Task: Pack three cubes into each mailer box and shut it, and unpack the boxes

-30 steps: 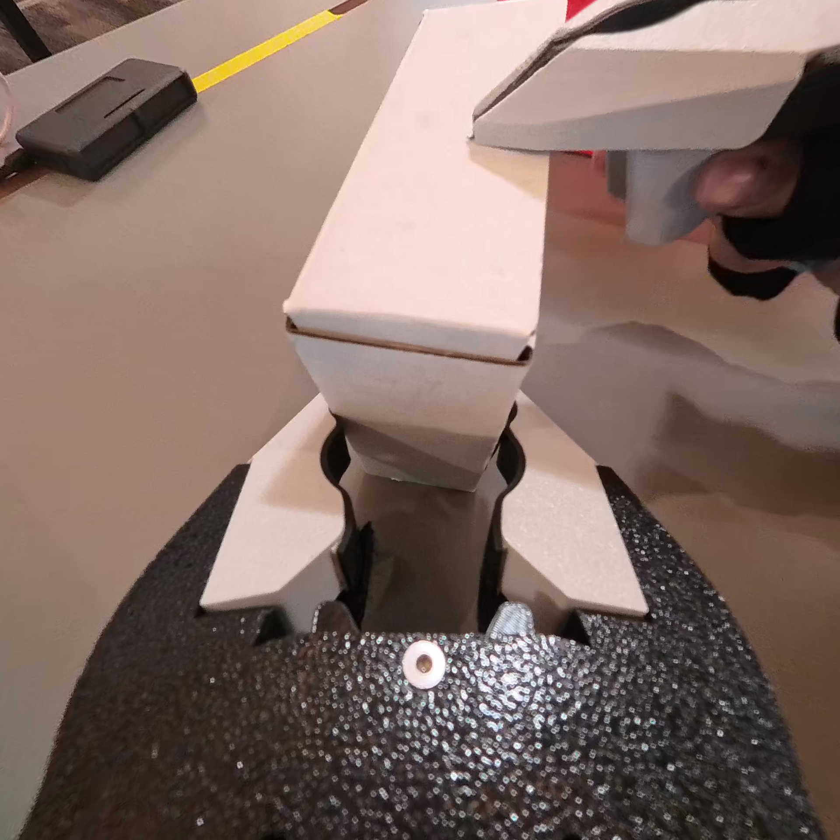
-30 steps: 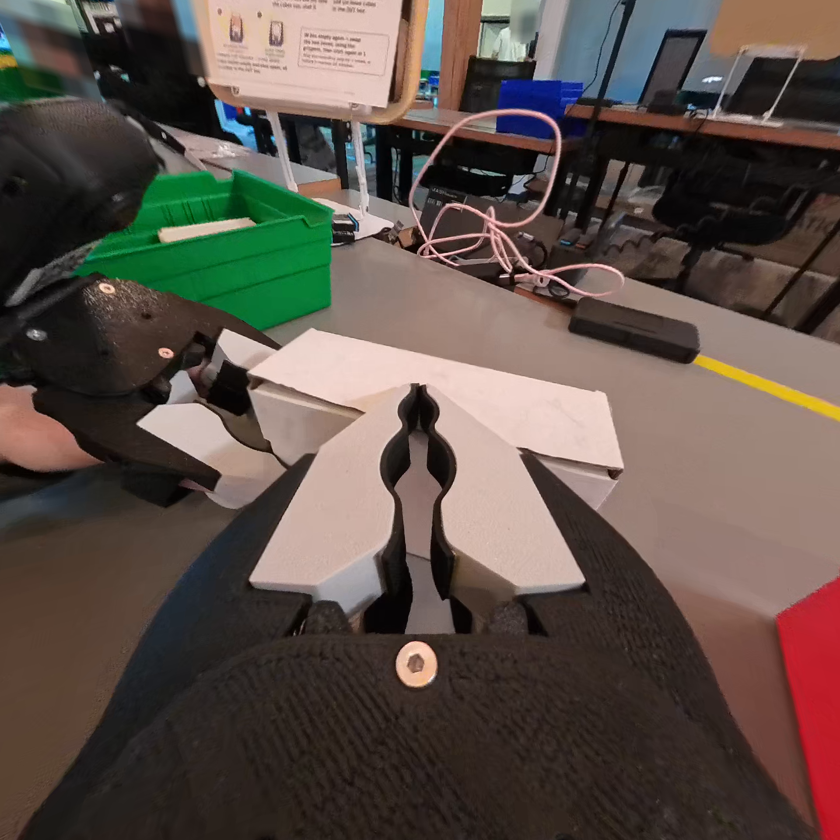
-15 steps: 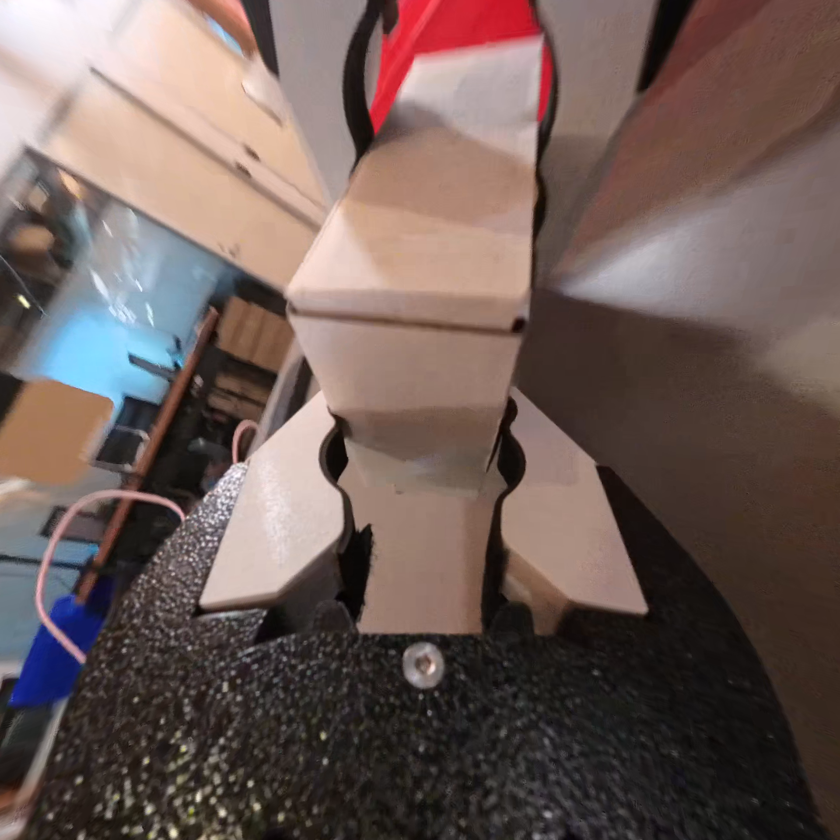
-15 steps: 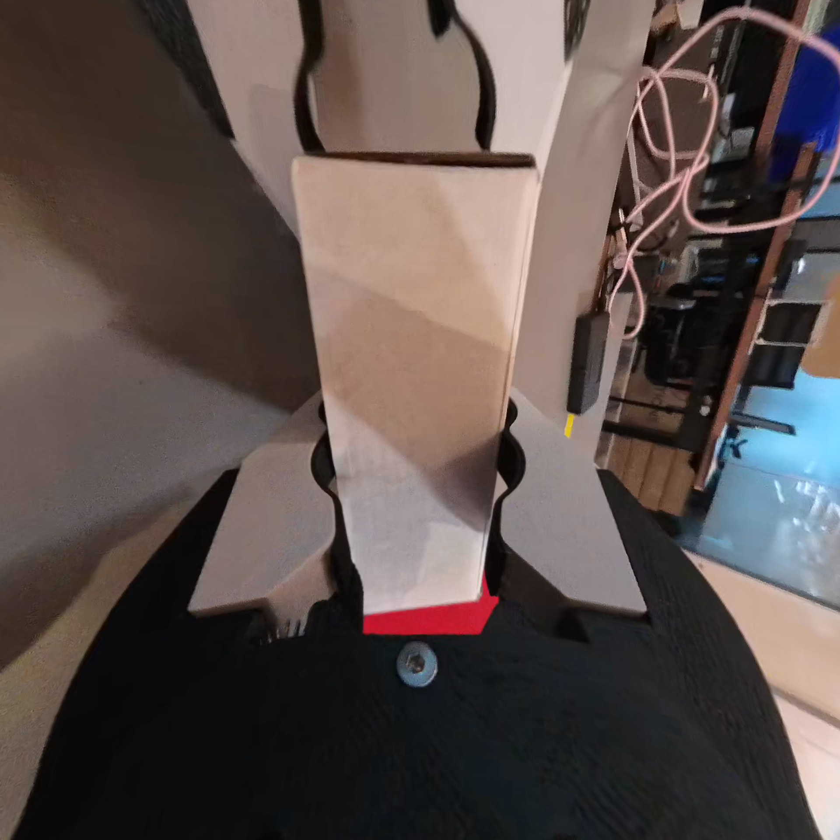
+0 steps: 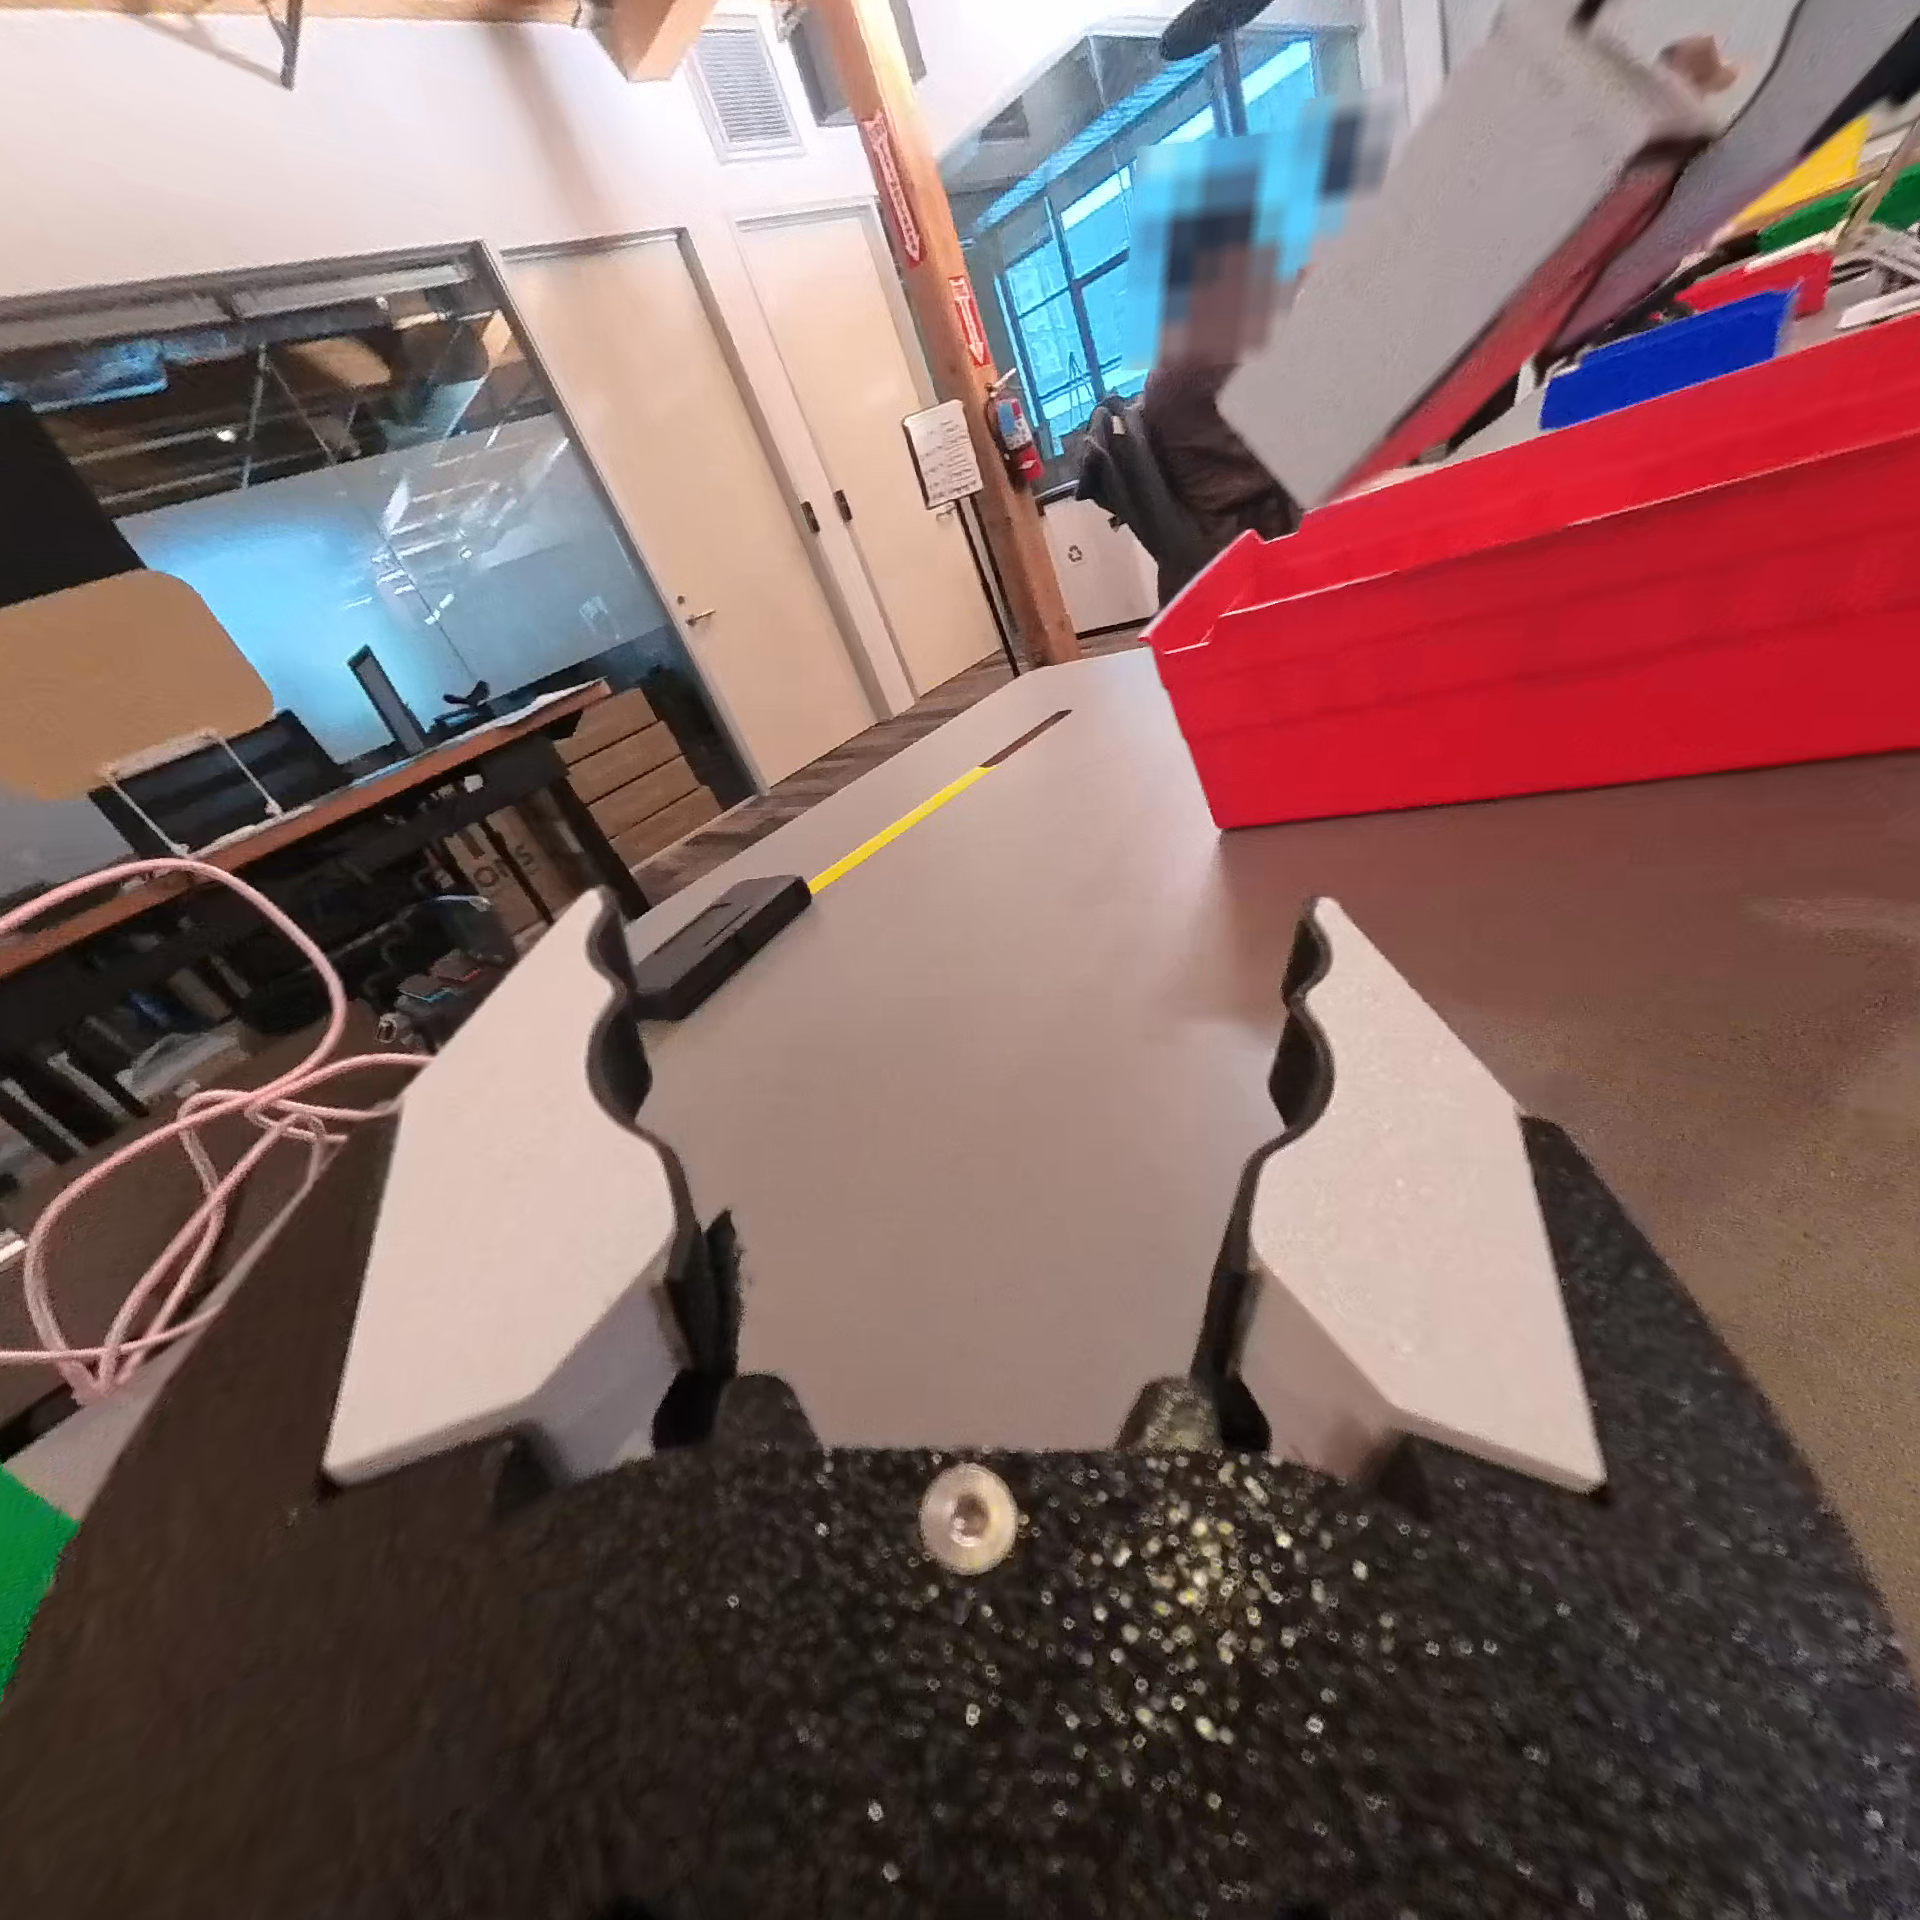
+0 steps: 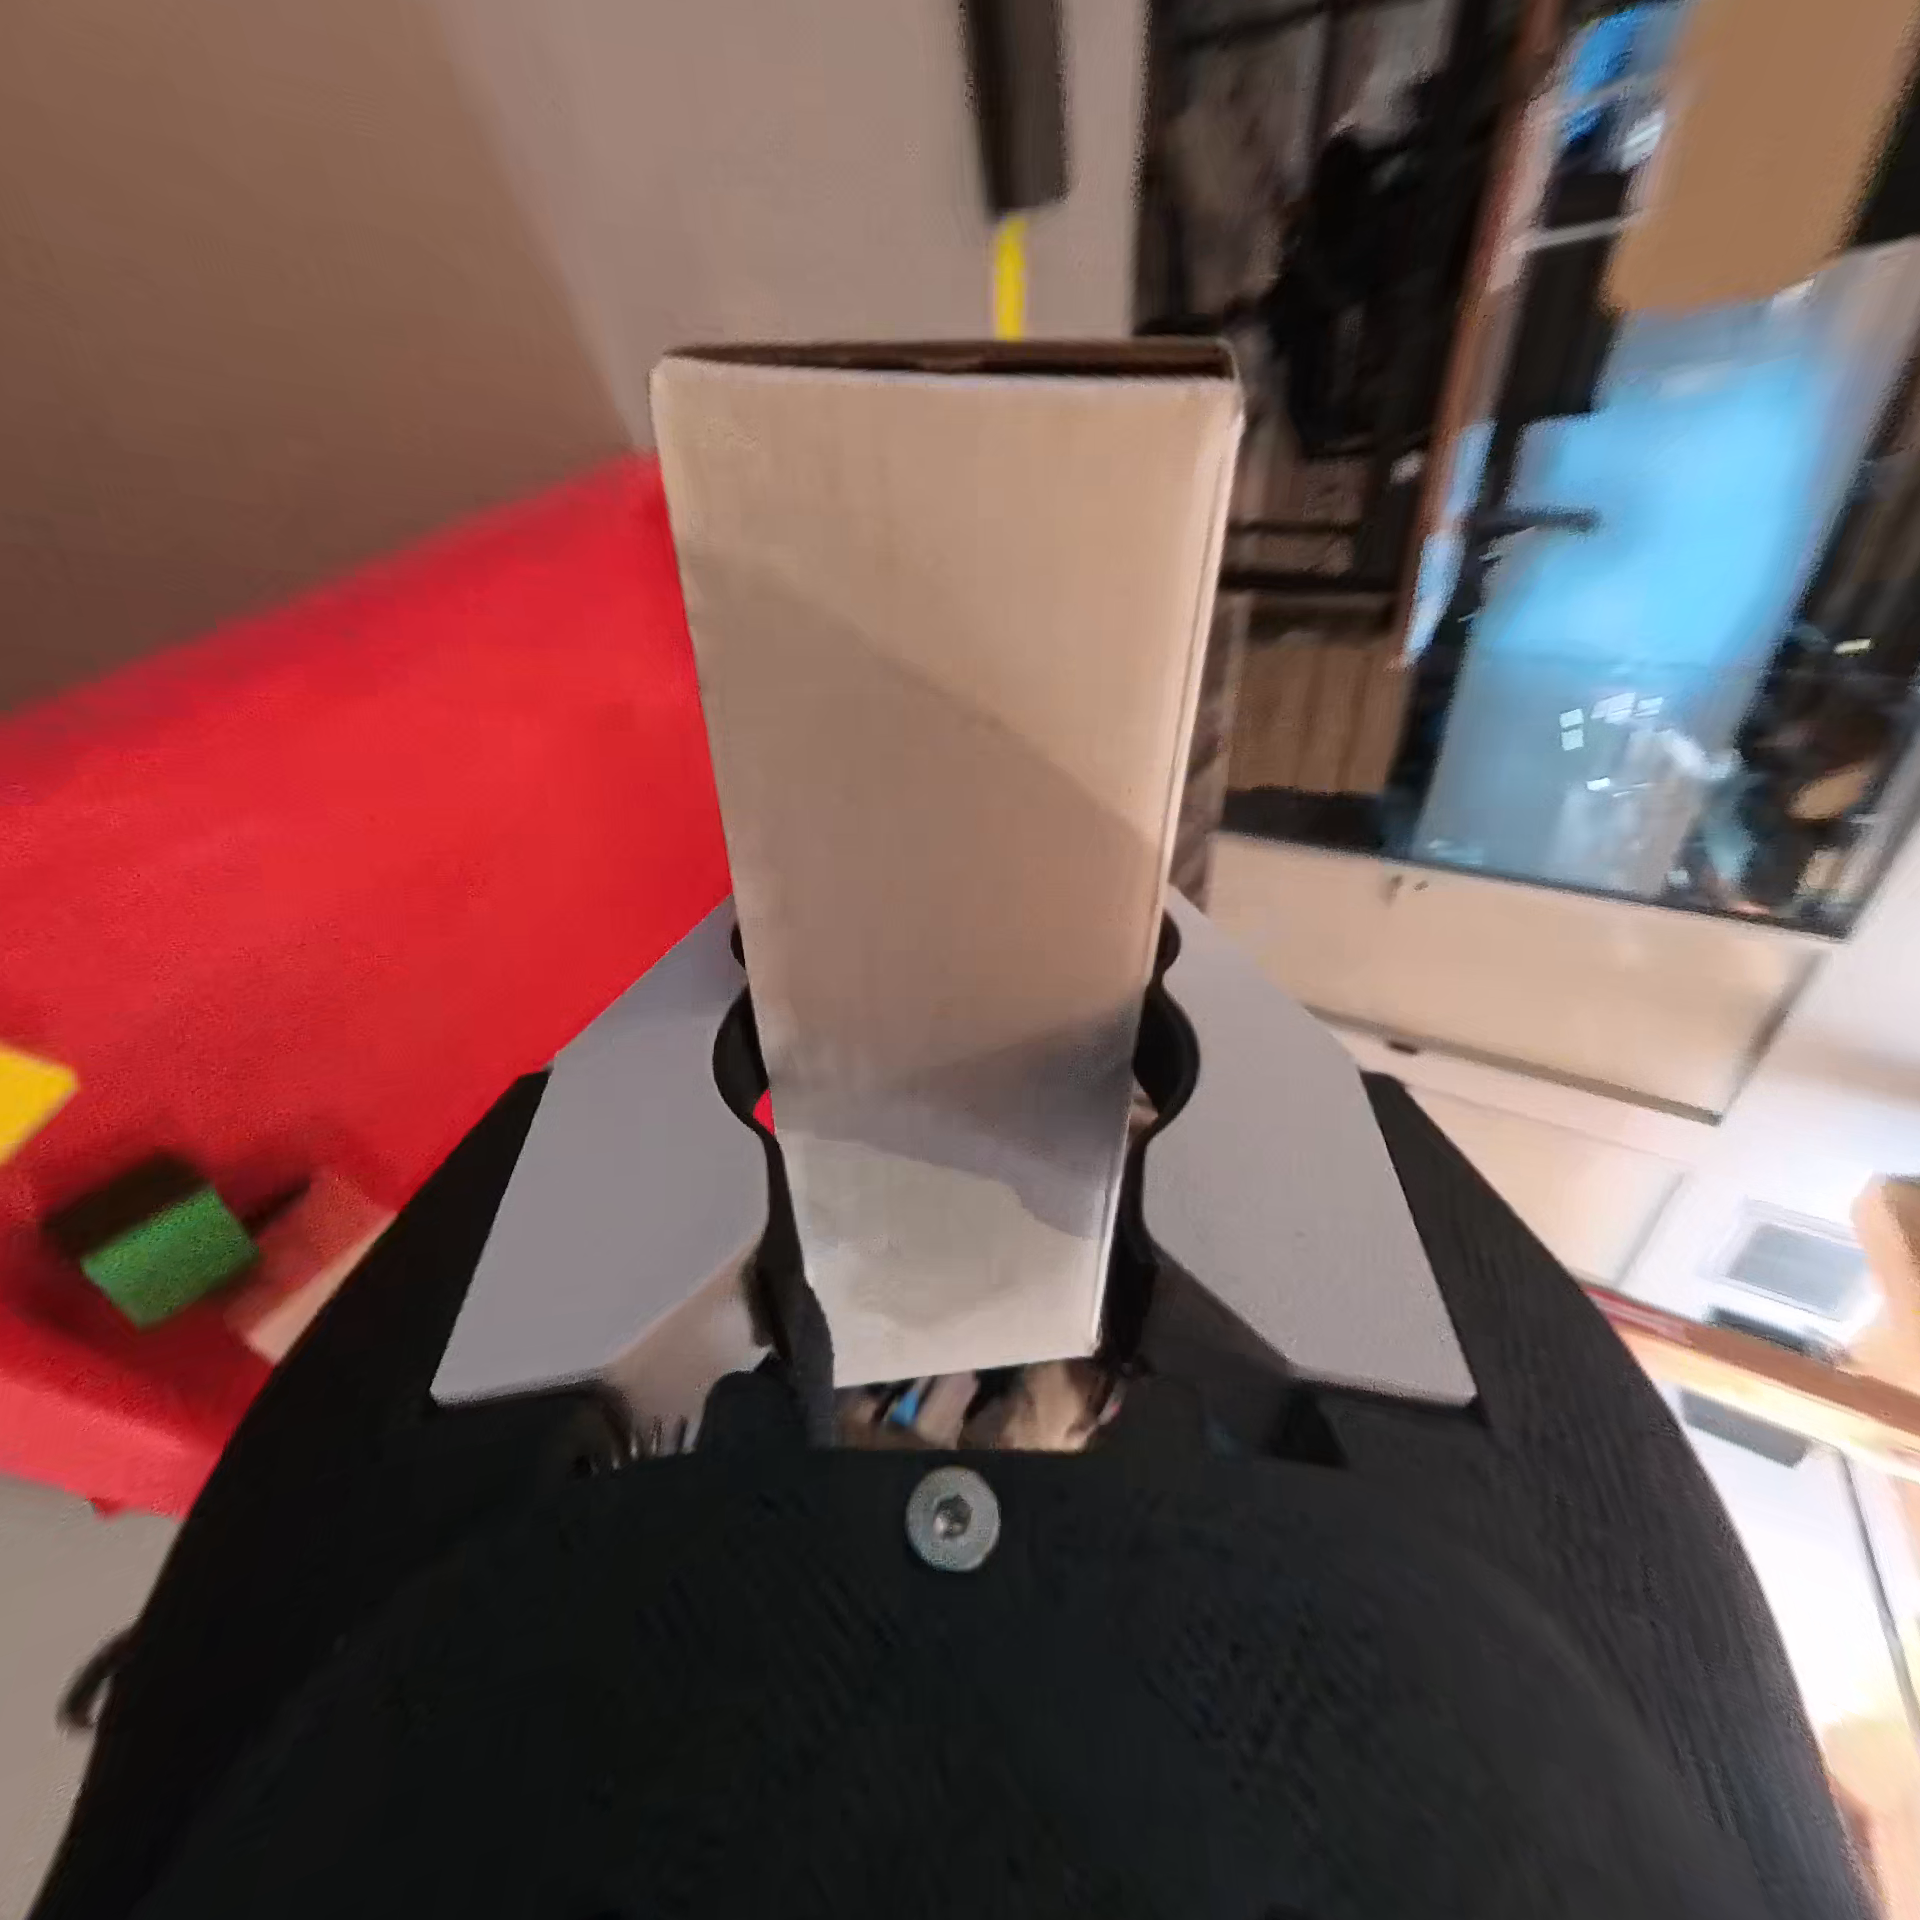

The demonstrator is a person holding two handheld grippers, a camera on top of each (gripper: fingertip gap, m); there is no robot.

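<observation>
Right gripper (image 6: 951,1029) clamps white cardboard mailer box (image 6: 951,644) over red plastic bin (image 6: 343,748) | left gripper (image 5: 961,1039) wide, bare | judged unpacking: tip cubes out next.

The left gripper (image 5: 961,1039) fills the lower half of the frame, its two grey fingers (image 5: 520,1195) spread wide with only bare table (image 5: 1039,914) between them. Just past the left fingertip lies a flat black device (image 5: 722,940), and a yellow line (image 5: 899,836) runs from it toward the upper centre. A red bin (image 5: 1558,665) stands on the table at the right. Above it, in the upper right corner, a white box (image 5: 1455,239) hangs tilted and blurred. A pink cord (image 5: 208,1122) loops at the left edge. A green patch (image 5: 26,1590) shows at the lower left edge.
</observation>
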